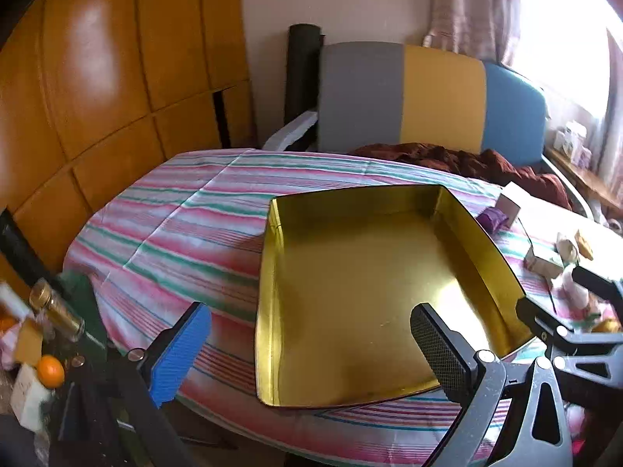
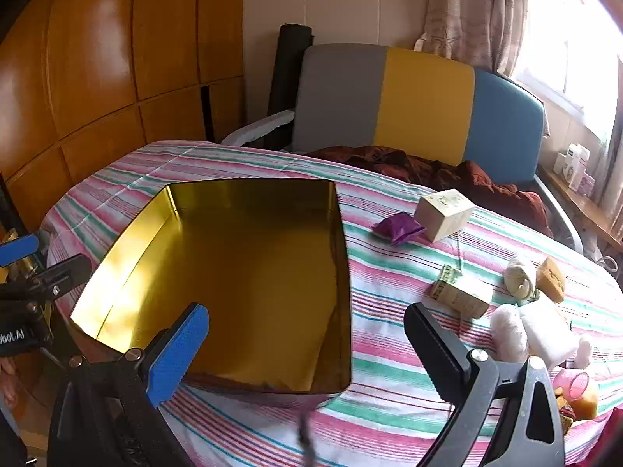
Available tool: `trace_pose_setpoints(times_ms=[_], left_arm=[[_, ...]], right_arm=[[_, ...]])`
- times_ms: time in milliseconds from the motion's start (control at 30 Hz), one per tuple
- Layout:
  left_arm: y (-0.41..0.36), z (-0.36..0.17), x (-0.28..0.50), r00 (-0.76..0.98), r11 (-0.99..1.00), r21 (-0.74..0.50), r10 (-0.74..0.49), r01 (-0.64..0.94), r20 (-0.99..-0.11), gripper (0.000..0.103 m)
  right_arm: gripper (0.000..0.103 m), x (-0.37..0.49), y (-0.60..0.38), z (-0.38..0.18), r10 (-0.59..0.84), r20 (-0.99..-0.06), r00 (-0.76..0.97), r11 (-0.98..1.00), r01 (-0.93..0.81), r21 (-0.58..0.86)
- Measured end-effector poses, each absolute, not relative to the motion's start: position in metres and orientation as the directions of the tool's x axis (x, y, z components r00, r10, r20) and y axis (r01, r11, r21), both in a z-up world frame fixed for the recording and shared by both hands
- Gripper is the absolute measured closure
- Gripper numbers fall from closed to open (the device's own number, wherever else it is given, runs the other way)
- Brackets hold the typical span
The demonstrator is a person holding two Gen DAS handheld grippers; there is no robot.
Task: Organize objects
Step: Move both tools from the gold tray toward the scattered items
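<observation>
An empty gold tin box [image 1: 350, 284] [image 2: 241, 272] lies on a striped cloth. To its right are loose things: a purple packet [image 2: 397, 227], a cream carton [image 2: 444, 208], a small green-printed box [image 2: 459, 294], a pale bundle [image 2: 520, 274], a tan block [image 2: 551, 278] and white soft items [image 2: 533, 330]. My left gripper [image 1: 311, 354] hovers open over the tin's near edge with nothing between its fingers. My right gripper [image 2: 307, 354] is open too, above the tin's near right corner, and it shows at the right edge of the left wrist view [image 1: 553, 311].
A table covered by the striped cloth [image 2: 389, 389] stands before a grey, yellow and blue headboard [image 2: 420, 105] and a dark red blanket [image 2: 447, 171]. Wooden cabinets [image 1: 97, 78] fill the left. A gold-capped bottle [image 1: 54, 307] and an orange [image 1: 50, 369] lie low left.
</observation>
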State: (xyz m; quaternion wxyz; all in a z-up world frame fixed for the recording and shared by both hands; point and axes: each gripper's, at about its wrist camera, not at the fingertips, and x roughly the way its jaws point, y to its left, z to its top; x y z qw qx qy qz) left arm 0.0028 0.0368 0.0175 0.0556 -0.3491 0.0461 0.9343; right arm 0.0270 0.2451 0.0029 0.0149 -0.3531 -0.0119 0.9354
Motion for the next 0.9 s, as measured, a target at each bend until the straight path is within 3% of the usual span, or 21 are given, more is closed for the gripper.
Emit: trace_pose_setpoints(times_ms=[633,900], left_arm=[[0.085,0.016,-0.005,-0.732,-0.948,0.147,0.114,-0.282,-0.672,0.0],[0.103,0.011,-0.013,-0.693,-0.93,0.124,0.165,-0.347,-0.702,0.0]], right_arm=[[0.001,0.022,0.307,0.007,0.083,-0.672,-0.736,-0.994,-0.111,0.0],[0.001,0.019,0.356,0.02,0.158,-0.663,-0.732,-0.983,-0.18,-0.035]])
